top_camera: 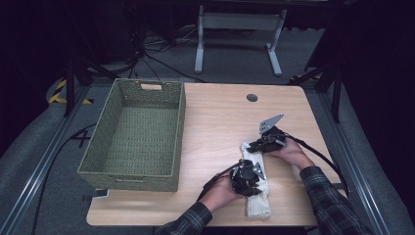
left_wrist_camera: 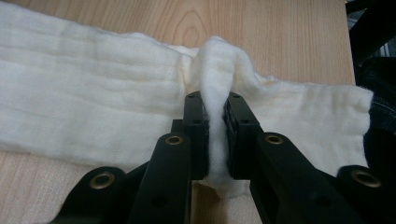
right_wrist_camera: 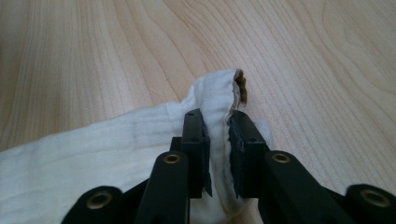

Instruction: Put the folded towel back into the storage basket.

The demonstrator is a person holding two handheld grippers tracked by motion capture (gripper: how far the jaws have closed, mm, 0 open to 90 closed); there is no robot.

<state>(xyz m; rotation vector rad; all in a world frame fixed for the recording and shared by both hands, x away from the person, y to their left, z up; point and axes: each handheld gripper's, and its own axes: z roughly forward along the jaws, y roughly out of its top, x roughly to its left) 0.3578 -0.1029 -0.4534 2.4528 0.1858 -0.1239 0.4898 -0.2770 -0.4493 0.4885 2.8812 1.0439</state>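
Observation:
A folded white cloth (top_camera: pixel 258 198) lies on the wooden table (top_camera: pixel 215 122) near its front right. My left gripper (top_camera: pixel 248 180) sits over the cloth's middle, shut on a pinched-up fold of the cloth (left_wrist_camera: pixel 215 70). Farther back, my right gripper (top_camera: pixel 255 146) is at the cloth's far end. Its jaws are shut on a raised edge of the cloth (right_wrist_camera: pixel 219 93), which bunches up between the pads and shows a small brown tag at its tip.
A large green woven basket (top_camera: pixel 98 156) stands on the table's left half, with nothing in it. A round cable hole (top_camera: pixel 252 97) sits near the table's back edge. Bare wood lies between the basket and the cloth.

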